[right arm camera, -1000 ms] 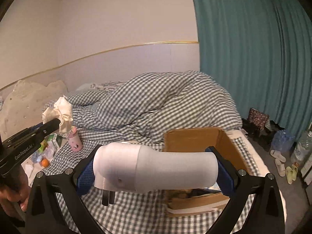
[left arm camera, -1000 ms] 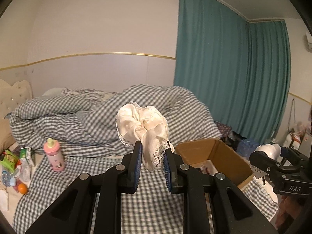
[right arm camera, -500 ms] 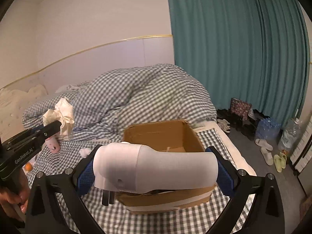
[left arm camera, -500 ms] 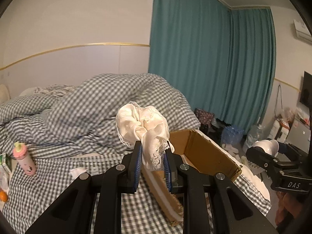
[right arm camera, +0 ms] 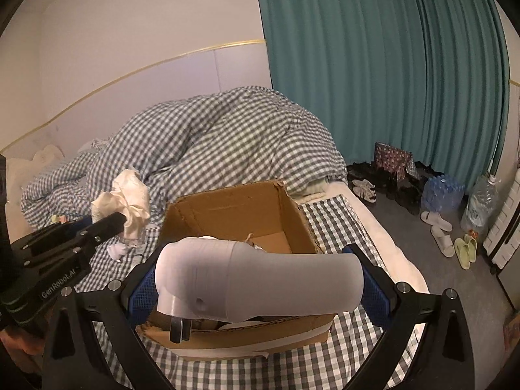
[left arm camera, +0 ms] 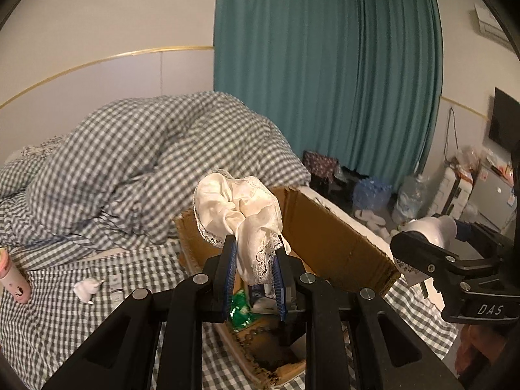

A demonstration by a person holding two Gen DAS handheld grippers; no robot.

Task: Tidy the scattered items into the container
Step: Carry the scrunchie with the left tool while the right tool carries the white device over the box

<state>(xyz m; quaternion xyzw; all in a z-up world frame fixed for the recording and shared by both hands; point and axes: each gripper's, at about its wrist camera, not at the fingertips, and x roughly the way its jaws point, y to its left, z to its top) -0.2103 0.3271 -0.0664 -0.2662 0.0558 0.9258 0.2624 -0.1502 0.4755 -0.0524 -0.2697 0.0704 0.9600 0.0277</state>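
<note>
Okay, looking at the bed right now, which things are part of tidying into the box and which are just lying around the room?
Part of the job:
cardboard box
cream lace cloth in the left gripper
white plug-in device in the right gripper
pink bottle
crumpled white tissue

Just lying about:
checked duvet
teal curtains
slippers
water bottles
</note>
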